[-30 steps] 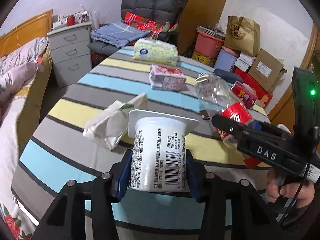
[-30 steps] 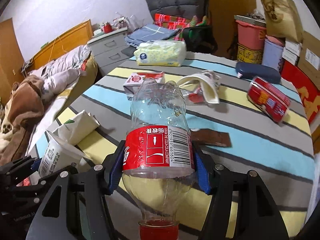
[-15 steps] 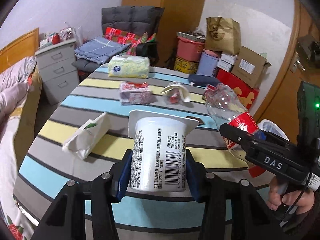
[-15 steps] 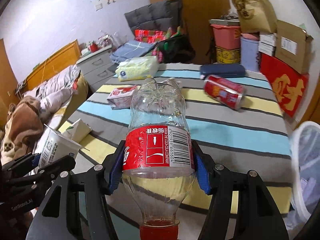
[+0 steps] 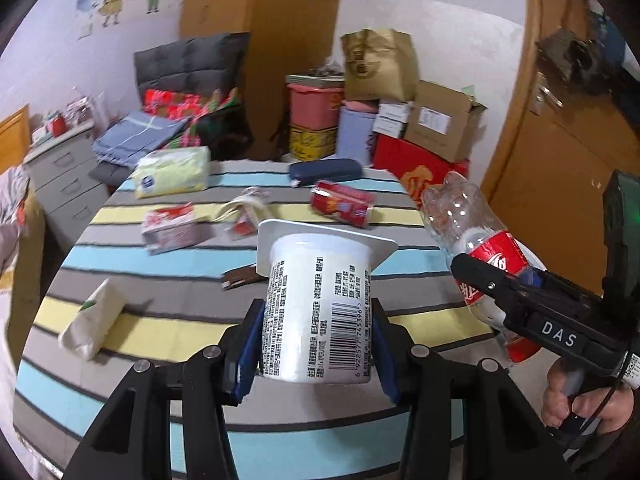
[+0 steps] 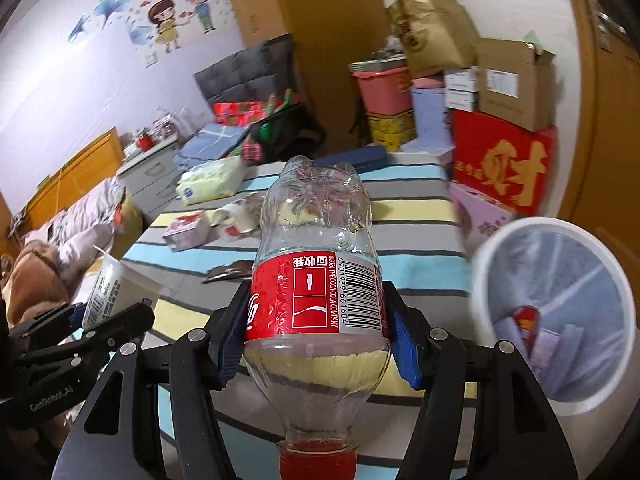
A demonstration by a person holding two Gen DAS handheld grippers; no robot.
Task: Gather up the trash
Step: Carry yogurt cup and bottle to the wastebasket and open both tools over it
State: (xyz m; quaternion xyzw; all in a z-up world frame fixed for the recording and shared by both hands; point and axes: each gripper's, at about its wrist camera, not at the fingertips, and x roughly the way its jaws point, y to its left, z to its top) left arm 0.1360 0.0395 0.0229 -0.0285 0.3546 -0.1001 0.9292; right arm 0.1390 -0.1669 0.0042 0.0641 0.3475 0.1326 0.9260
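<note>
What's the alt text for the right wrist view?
The right tool grips an empty clear cola bottle by its red label, cap toward the camera, above a striped table strewn with litter. A white lined bin stands at right; the left tool, at left, holds a white cup.

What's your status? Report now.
Left gripper shut on yogurt cup. Right gripper shut on empty cola bottle. White bin beside table, right of bottle, nothing between.
</note>
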